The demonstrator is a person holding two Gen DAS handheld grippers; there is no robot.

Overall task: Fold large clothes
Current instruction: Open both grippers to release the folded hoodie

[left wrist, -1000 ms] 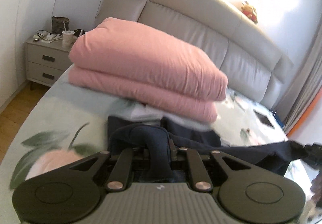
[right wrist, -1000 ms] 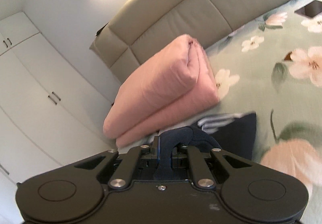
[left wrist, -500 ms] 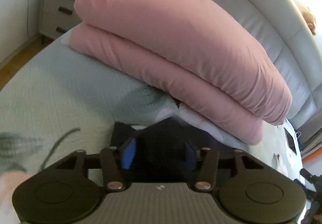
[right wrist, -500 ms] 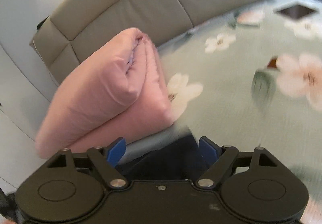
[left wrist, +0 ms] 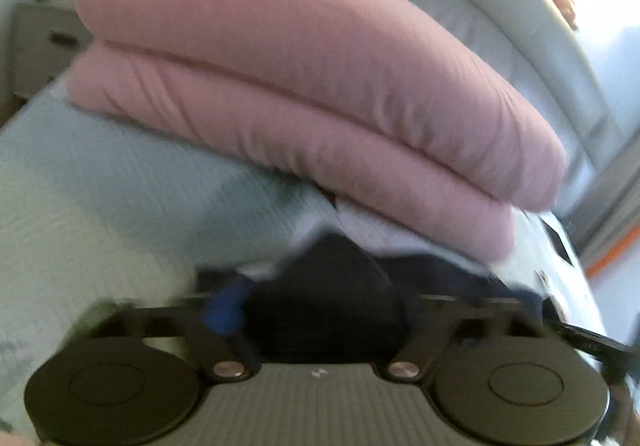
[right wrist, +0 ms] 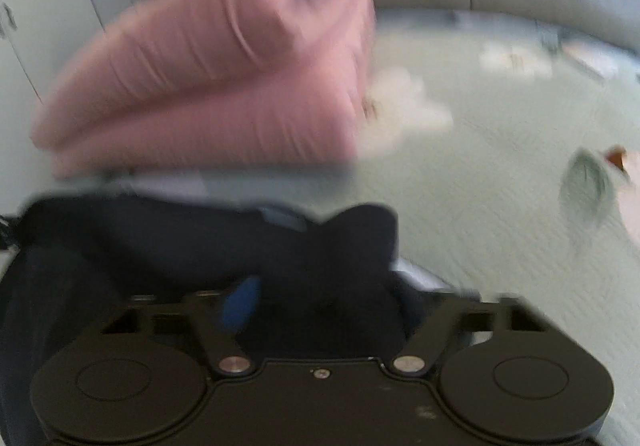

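Note:
A dark navy garment (left wrist: 332, 286) lies on the floral bedspread, bunched just in front of a folded pink duvet. My left gripper (left wrist: 324, 310) is open, its jaws spread wide with the navy cloth lying between them; one blue pad (left wrist: 224, 310) shows. In the right wrist view the same garment (right wrist: 224, 242) spreads across the lower left. My right gripper (right wrist: 328, 302) is open too, with cloth heaped between its spread jaws and one blue pad (right wrist: 240, 302) showing. Both views are blurred.
The folded pink duvet (left wrist: 312, 85) sits close behind the garment and also shows in the right wrist view (right wrist: 208, 85). The padded grey headboard (left wrist: 500, 29) stands behind it. A nightstand (left wrist: 36, 41) is far left. The pale green bedspread (right wrist: 500, 173) extends right.
Both grippers were shut on the navy cloth a second ago and have opened wide. Both have dropped low and moved closer to the pink duvet.

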